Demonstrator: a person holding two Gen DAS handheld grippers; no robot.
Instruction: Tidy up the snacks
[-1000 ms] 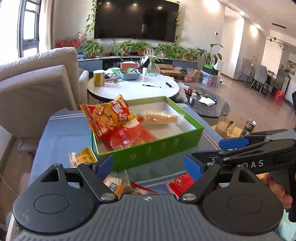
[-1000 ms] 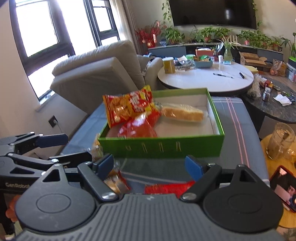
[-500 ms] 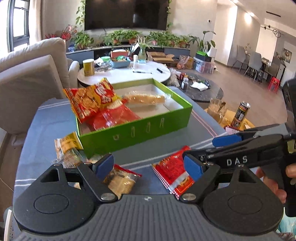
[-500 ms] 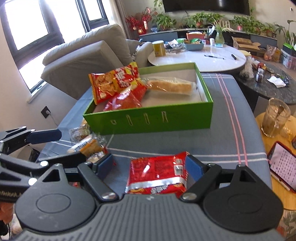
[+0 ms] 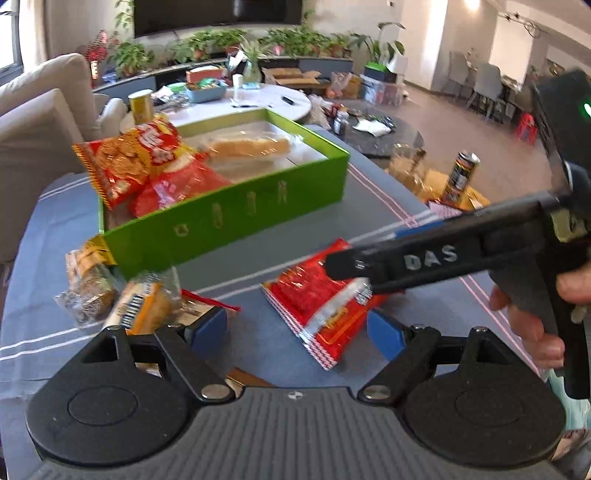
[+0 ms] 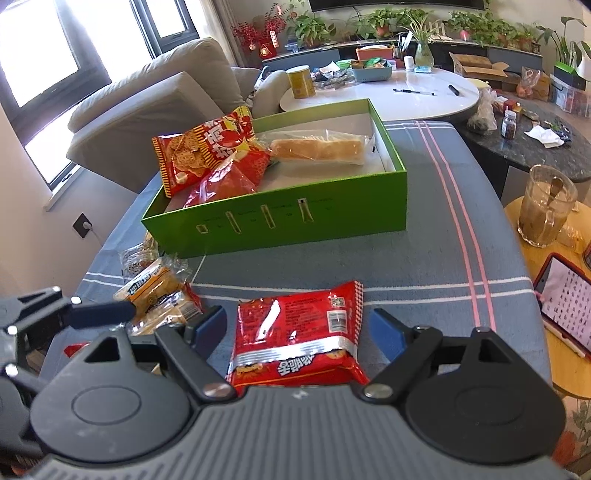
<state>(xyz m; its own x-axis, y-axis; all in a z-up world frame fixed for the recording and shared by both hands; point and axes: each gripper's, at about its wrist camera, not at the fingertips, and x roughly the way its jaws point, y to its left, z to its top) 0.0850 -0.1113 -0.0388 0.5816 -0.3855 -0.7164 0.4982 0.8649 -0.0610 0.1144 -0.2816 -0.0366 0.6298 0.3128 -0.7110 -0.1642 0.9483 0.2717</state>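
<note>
Three snacks lie in the green box (image 6: 295,218); the red packet (image 6: 295,332) and several small cakes (image 6: 155,291) remain on the table (image 6: 424,266). Right gripper (image 6: 297,328) straddles the packet, open; left gripper (image 5: 297,328) open, empty.

The right gripper (image 5: 354,269) hides part of the red packet (image 5: 317,295); the glass jug (image 5: 406,166) is blurred.

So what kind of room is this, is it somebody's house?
Most likely a home living room: there's a beige sofa, a big TV on the wall above a row of potted plants, and a round coffee table.
</note>
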